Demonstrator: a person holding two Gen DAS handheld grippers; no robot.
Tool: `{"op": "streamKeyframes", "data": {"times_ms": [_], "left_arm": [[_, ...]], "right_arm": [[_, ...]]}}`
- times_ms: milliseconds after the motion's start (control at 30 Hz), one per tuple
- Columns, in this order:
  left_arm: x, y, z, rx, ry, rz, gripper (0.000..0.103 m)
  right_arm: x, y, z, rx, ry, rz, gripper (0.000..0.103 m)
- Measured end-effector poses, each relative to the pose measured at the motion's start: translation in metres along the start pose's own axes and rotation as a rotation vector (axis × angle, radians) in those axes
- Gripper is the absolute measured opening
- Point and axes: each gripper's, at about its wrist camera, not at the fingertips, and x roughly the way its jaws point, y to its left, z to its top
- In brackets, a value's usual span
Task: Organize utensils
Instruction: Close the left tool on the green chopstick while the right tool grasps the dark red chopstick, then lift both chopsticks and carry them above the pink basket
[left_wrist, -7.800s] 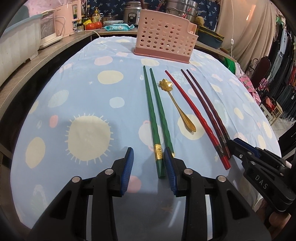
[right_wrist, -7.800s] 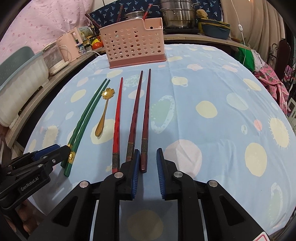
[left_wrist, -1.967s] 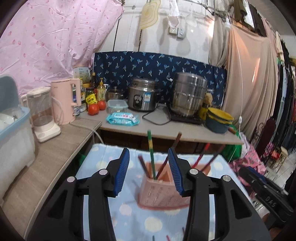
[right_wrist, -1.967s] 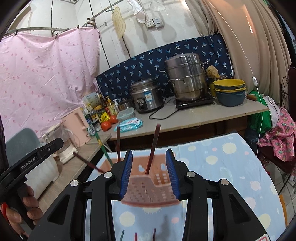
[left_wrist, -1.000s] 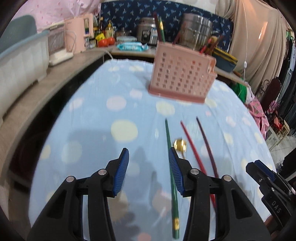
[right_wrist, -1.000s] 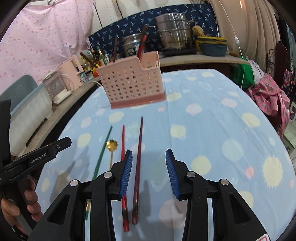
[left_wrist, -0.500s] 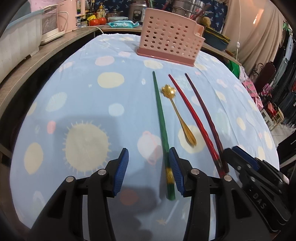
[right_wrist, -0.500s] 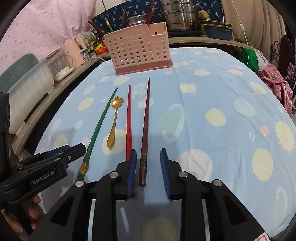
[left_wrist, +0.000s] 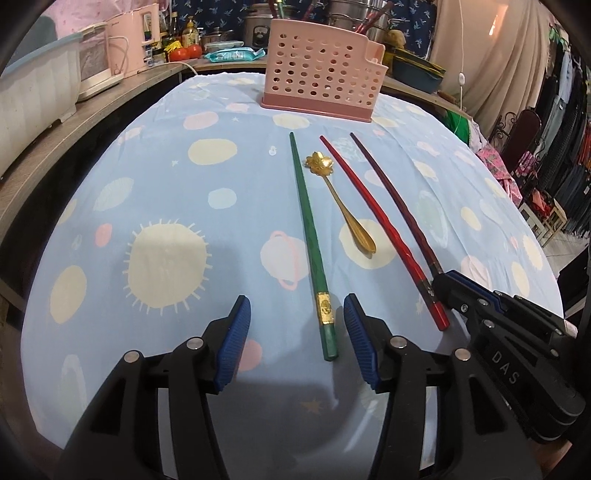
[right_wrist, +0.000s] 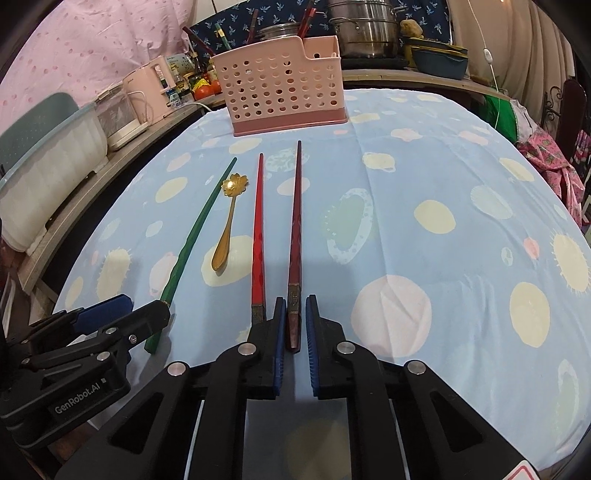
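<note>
**Tongs set at the butt ends of two chopsticks**

Left wrist view: The left tongs (left_wrist: 297, 341) are held about half open above the blue patterned tablecloth (left_wrist: 166, 206), their jaws having just been opening. The butt end of the green chopstick (left_wrist: 310, 236) lies between the blue pads (left_wrist: 232, 343), nearer the right-hand pad, and is touched by neither. Beside it, to the right in the picture, a gold spoon (left_wrist: 341, 201) with a flower-shaped end is laid, then a red chopstick (left_wrist: 384, 229) and a dark maroon chopstick (left_wrist: 395, 203), all four resting roughly parallel on the surface and pointed toward the pink perforated utensil basket (left_wrist: 319, 70) at the far edge. Several chopsticks are seen standing in that basket. The right tongs (left_wrist: 445, 286) are seen from the side at the lower right, their tip set at the butt end of the dark maroon chopstick.

Right wrist view: The right tongs (right_wrist: 295, 332) are drawn narrow, their jaws having just been closing, and the butt end of the dark maroon chopstick (right_wrist: 295, 229) is clamped between the pads (right_wrist: 312, 343); the stick lies flat on the surface. The red chopstick (right_wrist: 258, 229) is found just outside the left-hand pad, the gold spoon (right_wrist: 227, 225) and green chopstick (right_wrist: 195, 236) further left. The left tongs (right_wrist: 140, 310) are seen at the lower left, over the green chopstick's butt end. The utensil basket (right_wrist: 284, 88) stands beyond the tips.
</note>
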Motion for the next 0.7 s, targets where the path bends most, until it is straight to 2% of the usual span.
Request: {"op": "streamKeyframes", "data": {"times_ms": [100, 200, 267, 333, 433, 533, 700], "left_arm": [[0.0002, -0.0027, -0.0020, 0.015, -0.006, 0.009, 0.049], [0.0003, -0.0043, -0.0029, 0.028, -0.009, 0.011, 0.043], [0.0005, -0.0041, -0.0030, 0.032, -0.011, 0.007, 0.033], [0.0009, -0.0035, -0.0033, 0.036, -0.013, 0.010, 0.029], [0.0010, -0.0019, -0.0043, 0.038, -0.016, 0.008, 0.017], [0.0010, 0.0003, -0.0039, 0.031, -0.013, -0.003, 0.009], [-0.0001, 0.0027, -0.0027, 0.019, -0.009, -0.016, 0.007]], "right_arm": [[-0.0011, -0.0003, -0.0016, 0.000, -0.001, 0.000, 0.007], [-0.0012, -0.0006, -0.0019, -0.002, -0.003, -0.001, 0.007], [-0.0016, -0.0011, -0.0023, -0.001, -0.003, 0.000, 0.007], [-0.0013, -0.0006, -0.0021, -0.001, -0.002, 0.000, 0.007], [-0.0015, -0.0005, -0.0023, -0.001, -0.002, 0.000, 0.007], [-0.0021, -0.0008, -0.0029, 0.000, -0.002, 0.001, 0.007], [-0.0023, -0.0011, -0.0030, 0.002, -0.003, 0.001, 0.007]]}}
